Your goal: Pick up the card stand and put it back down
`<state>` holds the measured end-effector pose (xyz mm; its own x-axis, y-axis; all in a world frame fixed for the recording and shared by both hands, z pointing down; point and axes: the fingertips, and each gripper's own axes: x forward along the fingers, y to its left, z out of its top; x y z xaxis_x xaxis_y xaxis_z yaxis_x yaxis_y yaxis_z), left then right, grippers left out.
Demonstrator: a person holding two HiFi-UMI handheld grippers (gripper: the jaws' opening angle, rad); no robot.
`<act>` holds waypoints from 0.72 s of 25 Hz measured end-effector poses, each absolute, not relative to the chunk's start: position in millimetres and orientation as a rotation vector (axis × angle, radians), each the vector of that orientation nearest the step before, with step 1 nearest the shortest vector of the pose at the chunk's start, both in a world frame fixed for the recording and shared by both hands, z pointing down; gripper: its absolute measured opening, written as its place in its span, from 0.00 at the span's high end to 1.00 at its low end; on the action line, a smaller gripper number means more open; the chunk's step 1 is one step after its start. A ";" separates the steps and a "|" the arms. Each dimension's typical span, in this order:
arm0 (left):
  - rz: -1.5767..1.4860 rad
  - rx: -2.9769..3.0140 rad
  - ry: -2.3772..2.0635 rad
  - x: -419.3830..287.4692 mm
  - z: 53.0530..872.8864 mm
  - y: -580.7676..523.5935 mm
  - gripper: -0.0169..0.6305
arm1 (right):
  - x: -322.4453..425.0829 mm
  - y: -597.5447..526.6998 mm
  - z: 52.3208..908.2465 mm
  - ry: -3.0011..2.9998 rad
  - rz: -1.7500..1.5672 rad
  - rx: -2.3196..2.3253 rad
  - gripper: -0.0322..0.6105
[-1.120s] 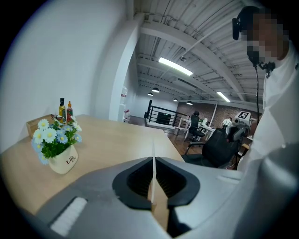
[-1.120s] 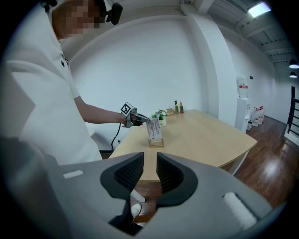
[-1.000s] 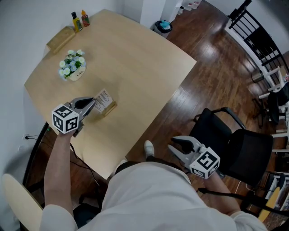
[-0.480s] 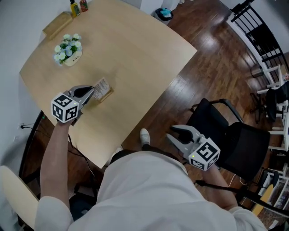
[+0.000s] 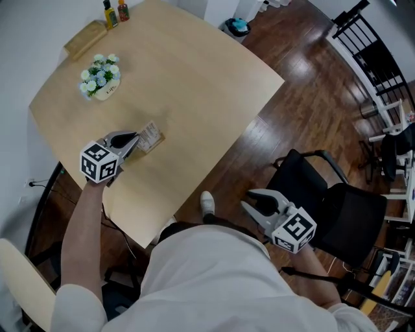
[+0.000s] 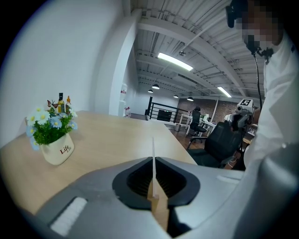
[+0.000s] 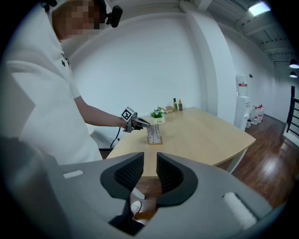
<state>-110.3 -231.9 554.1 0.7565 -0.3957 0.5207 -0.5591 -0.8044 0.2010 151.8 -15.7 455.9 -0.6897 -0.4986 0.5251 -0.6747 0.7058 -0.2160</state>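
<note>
The card stand, a small wooden base holding an upright white printed card, is near the table's front left part. My left gripper is shut on it from the left. In the left gripper view the card runs edge-on between the pressed pads, with the wooden base below. From the right gripper view the stand appears to rest on the table. My right gripper hangs off the table beside my body, open, with nothing between its jaws.
A white pot of flowers stands at the table's back left, with two small bottles and a wooden box behind it. A black office chair is at my right on the wooden floor. A bin stands beyond the table.
The head view has shifted a little. My left gripper stays shut on the card stand at about the same spot; the right gripper hangs much as before.
</note>
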 end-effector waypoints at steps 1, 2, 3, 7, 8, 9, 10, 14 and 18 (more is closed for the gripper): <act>0.663 2.607 -0.738 -110.6 554.6 -232.1 0.94 | 152.3 -15.4 456.2 -2.479 0.557 0.905 0.81; 0.666 2.605 -0.743 -111.4 555.1 -232.4 0.94 | 152.2 -15.4 456.5 -2.479 0.559 0.905 0.81; 0.669 2.604 -0.747 -112.5 555.4 -232.9 0.94 | 151.5 -15.7 456.6 -2.480 0.560 0.903 0.81; 0.668 2.600 -0.771 -115.3 553.0 -234.7 0.94 | 149.3 -18.5 456.5 -2.490 0.559 0.886 0.81; 0.662 2.599 -0.783 -115.9 551.2 -235.3 0.93 | 149.7 -19.4 456.5 -2.493 0.557 0.880 0.81; 0.655 2.599 -0.798 -116.9 548.6 -236.1 0.92 | 150.2 -20.5 456.6 -2.497 0.556 0.873 0.81; 0.652 2.600 -0.818 -118.6 545.3 -237.1 0.91 | 150.6 -21.8 456.5 -2.503 0.554 0.866 0.81; 0.651 2.607 -0.942 -130.2 525.6 -236.9 0.91 | 152.8 -26.3 456.4 -2.529 0.547 0.824 0.81; 0.627 2.588 -1.131 -147.6 500.6 -224.3 0.94 | 154.1 -34.1 456.5 -2.566 0.512 0.729 0.81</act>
